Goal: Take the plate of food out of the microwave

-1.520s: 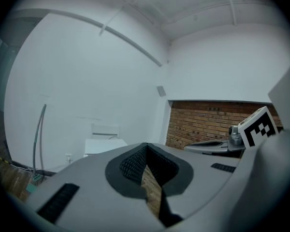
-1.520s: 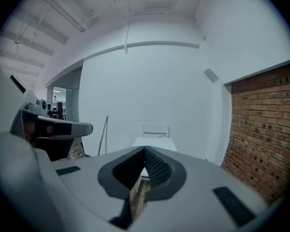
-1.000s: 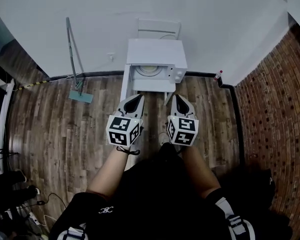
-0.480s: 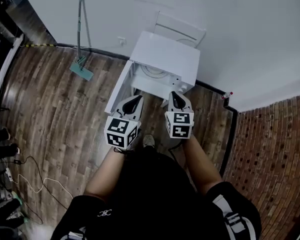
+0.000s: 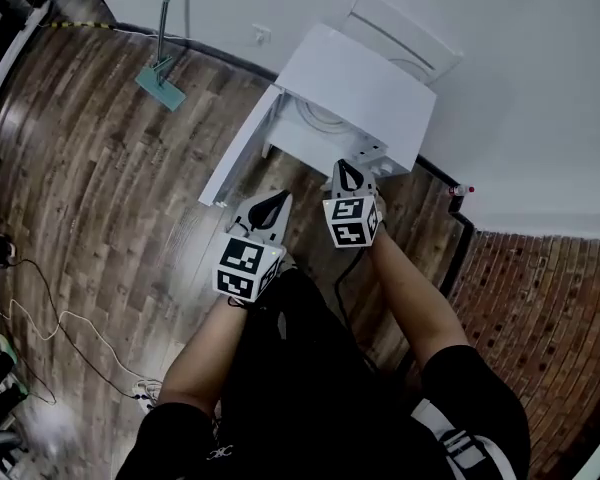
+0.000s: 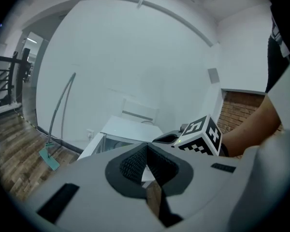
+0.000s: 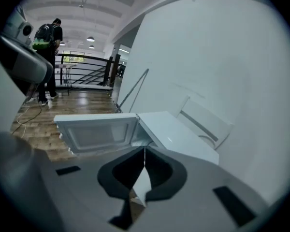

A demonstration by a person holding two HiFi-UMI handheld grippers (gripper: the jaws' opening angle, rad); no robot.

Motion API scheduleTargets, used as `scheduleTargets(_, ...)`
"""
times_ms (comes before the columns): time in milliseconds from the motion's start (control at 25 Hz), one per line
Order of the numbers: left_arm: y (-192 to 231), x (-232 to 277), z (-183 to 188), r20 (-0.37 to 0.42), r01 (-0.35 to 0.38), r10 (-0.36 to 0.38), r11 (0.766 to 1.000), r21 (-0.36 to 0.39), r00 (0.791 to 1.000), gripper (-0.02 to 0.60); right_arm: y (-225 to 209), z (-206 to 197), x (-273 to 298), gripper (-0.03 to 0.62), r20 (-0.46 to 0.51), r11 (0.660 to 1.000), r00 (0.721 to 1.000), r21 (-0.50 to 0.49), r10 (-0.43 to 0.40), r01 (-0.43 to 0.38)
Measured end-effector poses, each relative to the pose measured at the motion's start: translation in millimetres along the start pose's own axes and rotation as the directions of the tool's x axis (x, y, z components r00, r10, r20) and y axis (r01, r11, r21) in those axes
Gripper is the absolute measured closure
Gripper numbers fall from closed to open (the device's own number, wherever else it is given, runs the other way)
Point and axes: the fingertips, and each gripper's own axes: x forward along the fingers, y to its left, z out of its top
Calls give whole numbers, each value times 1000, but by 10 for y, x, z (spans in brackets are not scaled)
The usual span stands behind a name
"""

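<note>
Inside the open microwave [image 5: 365,93], the head view shows only a pale round rim, probably the plate [image 5: 317,120]. Any food on it is too small to make out. Neither gripper view looks into the cavity. In the left gripper view, the gripper's own grey body covers the lower part of the microwave [image 6: 128,128]. In the right gripper view, only the microwave's top [image 7: 176,137] and its door [image 7: 94,132] show above the gripper body. The person's hands are hidden behind the 2 marker cubes.

The microwave stands at the far edge of the wood floor [image 5: 110,198], close to the white wall [image 5: 520,78]. A white chair [image 5: 412,36] sits between it and the wall. The door [image 5: 238,156] is swung out to the left, and nothing lies between the grippers and the cavity. A flat mop [image 5: 161,80] leans at the wall, left of the door. Loose cables [image 5: 50,333] trail along the floor's left edge, and a brick wall [image 5: 540,298] closes the right side. Far off, the right gripper view shows a person [image 7: 47,40] standing by a black railing [image 7: 87,70].

The left gripper [image 5: 277,201] hangs just in front of the door's free edge. Its jaws are pressed together on nothing [image 6: 146,149]. The right gripper [image 5: 346,168] is at the microwave's front right corner, also closed and empty [image 7: 144,151].
</note>
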Motion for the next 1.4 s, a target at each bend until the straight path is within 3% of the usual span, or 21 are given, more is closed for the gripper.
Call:
scheduleTargets(120,203,232,-243,1,-27,27,1000,7,1000,586,51,-242,466,582,-33,997,999,-72,32,-34)
scheduleTargets(240,447,449,-563,-3,-50,50,998,-33,999,586,112,-443,970,580,-58,991,997,-121,52,-59)
scheduleTargets(520,877,916,-1351,-19,-90,89,992,-91,996,587,44,-763,2140,579,-98,976,995,-212,36,-56)
scheduleTargets(600,917,995,-1544,-32,-91,88,991,-101,996,586,18,-840,2362,533,-112,968,993,-244,28,-55)
scheduleTargets(720,959,1101,-1758,-45,-85,81,991,-99,996,586,-45,-939,2644,520,-138,952,990,-303,2,-45)
scheduleTargets(1080,949,1339,-1962,-49,-67,63,994,-81,997,586,-148,-1054,3210,447,-216,931,976,-355,6,-85)
scheduleTargets(1400,971,1443,-2134,-70,-69,62,992,-105,996,586,-212,-1087,3416,428,-220,959,973,-253,70,-126)
